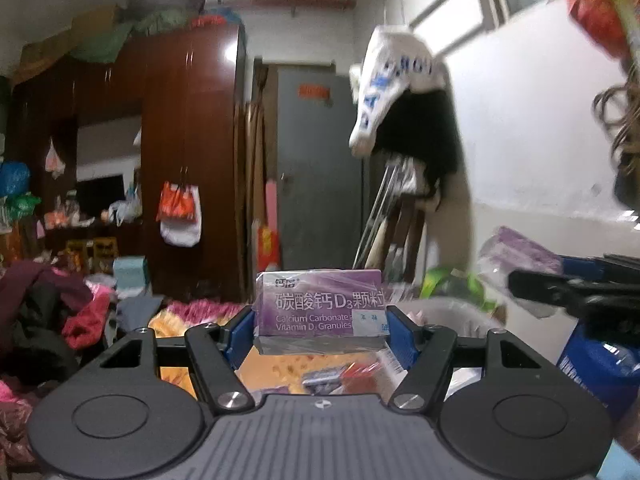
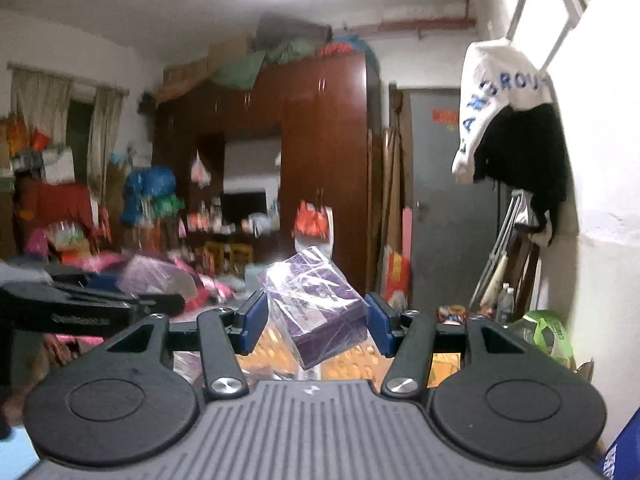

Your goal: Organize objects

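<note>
The left hand-held gripper is clenched on a purple medicine box, which sits level between its blue pads with the printed face toward the camera. The right hand-held gripper grasps a second purple box, wrapped in clear film and tilted, one corner pointing down between the pads. Both boxes are held up in the air, clear of anything below. In the left wrist view the other gripper's black arm reaches in from the right edge, close beside the held box; in the right wrist view the same crossing shows at the left edge. Below and just ahead lies an orange patterned bedcover with small packets on it, and a heap of red and dark clothes crowds the left side. A green bag and bottles sit low by the right wall. Farther off, a white bag with blue letters hangs over a dark garment on the white wall, level with the grippers' upper field. A tall brown wardrobe with bundles on top and a grey door close the far end; the space straight ahead between them looks open.
</note>
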### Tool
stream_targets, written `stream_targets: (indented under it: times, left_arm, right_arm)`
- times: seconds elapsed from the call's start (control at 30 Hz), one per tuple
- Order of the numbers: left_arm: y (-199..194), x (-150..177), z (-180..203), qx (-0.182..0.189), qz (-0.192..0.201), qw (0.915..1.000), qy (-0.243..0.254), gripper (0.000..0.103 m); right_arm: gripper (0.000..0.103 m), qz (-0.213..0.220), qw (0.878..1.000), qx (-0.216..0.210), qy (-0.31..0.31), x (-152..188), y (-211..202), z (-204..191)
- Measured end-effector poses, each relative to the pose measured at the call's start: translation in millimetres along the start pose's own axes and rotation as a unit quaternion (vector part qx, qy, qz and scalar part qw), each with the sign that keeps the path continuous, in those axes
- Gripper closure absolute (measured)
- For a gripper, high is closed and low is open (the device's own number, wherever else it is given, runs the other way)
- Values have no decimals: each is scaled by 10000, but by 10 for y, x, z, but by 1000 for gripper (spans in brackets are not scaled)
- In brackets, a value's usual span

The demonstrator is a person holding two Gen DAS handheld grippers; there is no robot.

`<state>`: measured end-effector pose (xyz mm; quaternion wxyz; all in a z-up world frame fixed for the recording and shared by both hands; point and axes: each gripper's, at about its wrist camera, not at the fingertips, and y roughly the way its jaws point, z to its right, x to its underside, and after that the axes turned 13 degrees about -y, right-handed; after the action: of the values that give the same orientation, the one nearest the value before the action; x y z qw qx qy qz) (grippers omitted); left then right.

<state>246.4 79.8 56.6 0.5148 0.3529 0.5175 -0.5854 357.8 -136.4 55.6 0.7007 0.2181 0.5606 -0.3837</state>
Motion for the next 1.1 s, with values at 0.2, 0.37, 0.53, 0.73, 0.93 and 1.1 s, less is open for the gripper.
stream_targets:
  times: [0.2, 0.37, 0.53, 0.73, 0.93, 1.1]
  left_arm:
    - [343, 75, -31, -265, -435, 9987, -48, 7]
    - [43, 57, -92, -161, -68, 9998, -115, 0]
    - [-75, 15, -72, -237, -203, 9995, -58, 0]
    - [-149, 37, -44, -330, -576, 9978, -14, 0]
    - [-254, 81, -41, -282, -660, 9974, 92, 0]
    - [-279, 104, -49, -243, -744, 9969, 52, 0]
  right_arm:
    - [2, -385, 9992, 106, 72, 222, 307, -20]
    - [0, -247, 9997, -9, 54, 163, -31, -19]
    - [0, -623, 9979, -45, 173, 99, -42, 84]
    - [0, -1091, 9928, 490, -29, 160, -84, 7]
    - [0, -1428, 9892, 288, 140, 195, -90, 77]
    - [0, -1522, 9874, 304, 297, 253, -96, 117]
